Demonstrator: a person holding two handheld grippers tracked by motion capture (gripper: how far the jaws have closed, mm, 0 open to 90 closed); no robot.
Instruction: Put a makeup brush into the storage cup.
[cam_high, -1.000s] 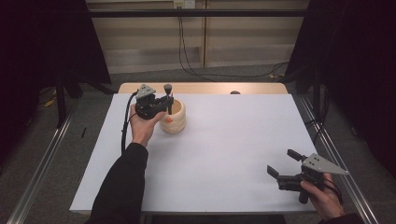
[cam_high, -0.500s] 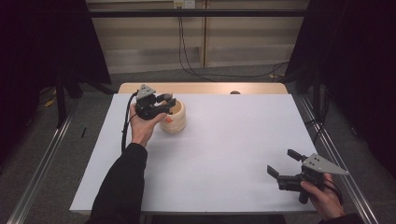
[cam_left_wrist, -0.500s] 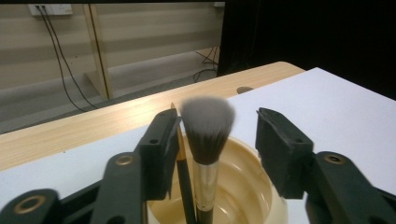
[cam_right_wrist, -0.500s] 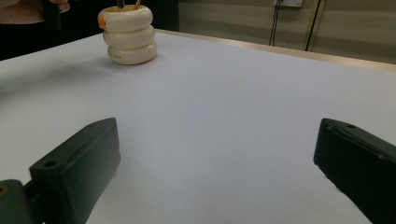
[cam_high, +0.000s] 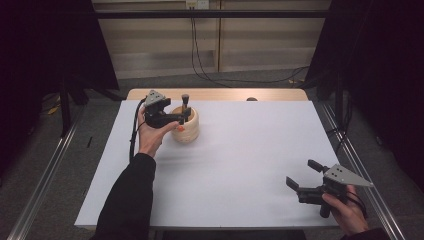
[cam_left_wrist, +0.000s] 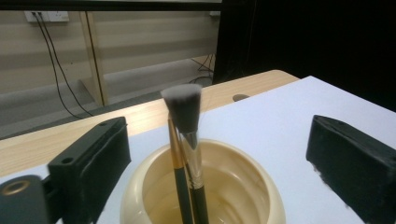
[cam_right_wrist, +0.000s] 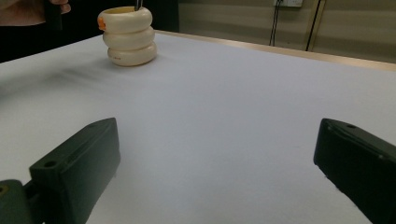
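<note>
Left claw (cam_high: 181, 116) stood wide apart over the cup (cam_high: 186, 126), its jaws having just been opening, and I saw the brush (cam_high: 185, 102) free between them with neither pad pressing on it. From the left gripper view the brush (cam_left_wrist: 185, 140) stood nearly upright in the cup (cam_left_wrist: 205, 186), bristles up, its dark handle with a gold band leaning against the near inner wall, and a black jaw stood well off on either side of it. From above, the cup sat at the far left of the white table (cam_high: 240, 165), near the wooden strip along the far edge, and my left hand (cam_high: 150, 135) held the claw level, just beside the cup's rim. The cable hung from that claw down past my wrist.

My right claw (cam_high: 305, 175) hung at the near right corner of the table, well apart from the cup, and its jaws were also spread with nothing between them. In the right gripper view I saw both black jaws low at the sides, bare white table between them, and the cup (cam_right_wrist: 130, 37) far off at the upper left: a cream thing of three stacked rings with an orange mark near its rim. My right hand (cam_high: 345, 212) gripped the handle from below.
</note>
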